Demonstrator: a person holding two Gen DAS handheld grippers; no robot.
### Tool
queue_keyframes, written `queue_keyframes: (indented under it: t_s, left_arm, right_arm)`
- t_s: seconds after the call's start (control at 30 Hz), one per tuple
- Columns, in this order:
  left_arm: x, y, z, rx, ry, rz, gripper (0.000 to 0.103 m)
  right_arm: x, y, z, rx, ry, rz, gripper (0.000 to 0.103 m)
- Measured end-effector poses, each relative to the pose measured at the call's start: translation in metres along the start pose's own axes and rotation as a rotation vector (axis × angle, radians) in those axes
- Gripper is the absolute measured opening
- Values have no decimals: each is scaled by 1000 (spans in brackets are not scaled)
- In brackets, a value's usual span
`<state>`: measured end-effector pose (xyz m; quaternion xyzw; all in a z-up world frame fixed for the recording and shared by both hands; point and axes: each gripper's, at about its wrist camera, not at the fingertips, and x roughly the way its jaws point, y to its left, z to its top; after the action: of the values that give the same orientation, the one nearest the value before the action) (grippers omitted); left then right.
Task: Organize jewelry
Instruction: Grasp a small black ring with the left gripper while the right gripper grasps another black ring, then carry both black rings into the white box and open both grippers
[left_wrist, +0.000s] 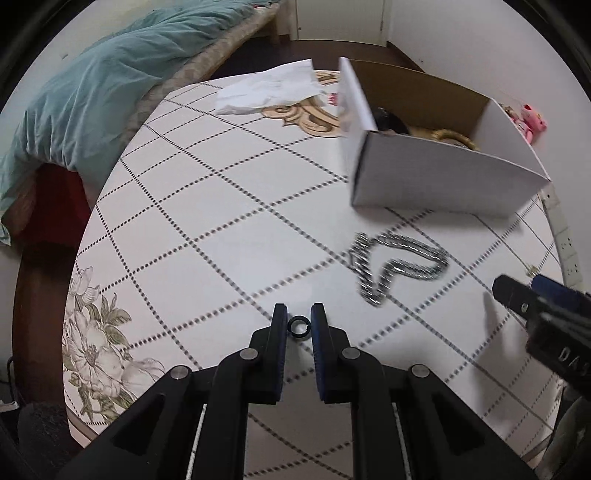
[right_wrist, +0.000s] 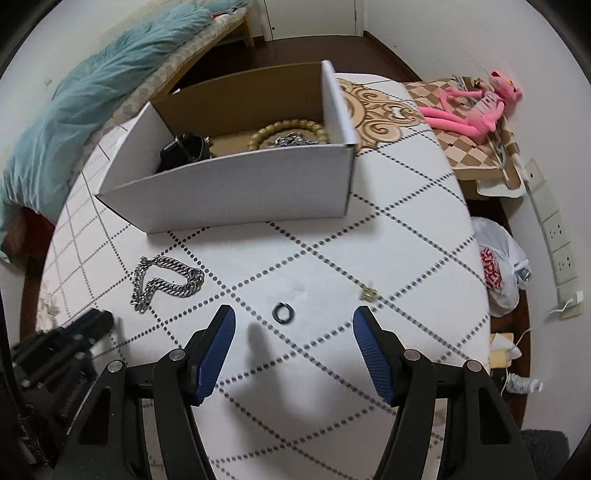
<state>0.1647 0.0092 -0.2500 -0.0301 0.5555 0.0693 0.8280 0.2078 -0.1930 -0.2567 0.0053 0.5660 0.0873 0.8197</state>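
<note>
My left gripper (left_wrist: 299, 326) narrowed around a black ring (left_wrist: 299, 327), right gripper (right_wrist: 294, 349) spread wide, diamond-patterned table (right_wrist: 406, 236), white box (right_wrist: 236, 188) toward its far edge, teal quilt (left_wrist: 92, 92) beyond.

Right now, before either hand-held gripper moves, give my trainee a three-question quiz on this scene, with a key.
1. True or false: the bead bracelet lies inside the cardboard box.
2. The right hand-held gripper is: A) open, B) shut on a chain, C) shut on a ring.
3. What colour is the plush toy beyond the table?

Key: 1 true; 2 A; 3 pink.
</note>
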Motion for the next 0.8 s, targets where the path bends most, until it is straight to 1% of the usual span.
queue_keyframes:
  t_s: [0.03, 0.1, 0.13, 0.23, 0.27, 0.43, 0.57, 0.67, 0.77, 0.8]
  left_arm:
    - [1, 2, 1, -1, 1, 3, 10]
    - [3, 4, 3, -2, 2, 6, 10]
    - [3, 4, 3, -3, 3, 5, 10]
    - [6, 3, 5, -3, 5, 1, 10]
    - [5, 2, 6, -3, 6, -1, 10]
    - [-1, -2, 7, 0, 2, -22, 10]
    - [-13, -5, 15, 5, -7, -61, 10]
    - [-33, -9, 31, 10, -29, -112, 10]
    - [-55, -18, 56, 15, -67, -177, 10]
    - [-62, -21, 69, 16, -74, -211, 10]
  right_arm:
    - [3, 1, 0, -1, 1, -6, 67]
    - [9, 4, 0, -10, 10, -16, 47]
    - [9, 6, 0, -23, -7, -35, 44]
    - [11, 12, -1, -65, -31, -73, 25]
    - [11, 13, -1, -75, -38, -78, 13]
    - [9, 13, -3, -90, -48, -77, 13]
    - [-1, 9, -3, -58, -58, -45, 13]
    - [-29, -2, 5, -14, -95, 12, 13]
    - [-52, -14, 22, 33, -126, 77, 13]
    - [-61, -19, 34, 54, -137, 110, 13]
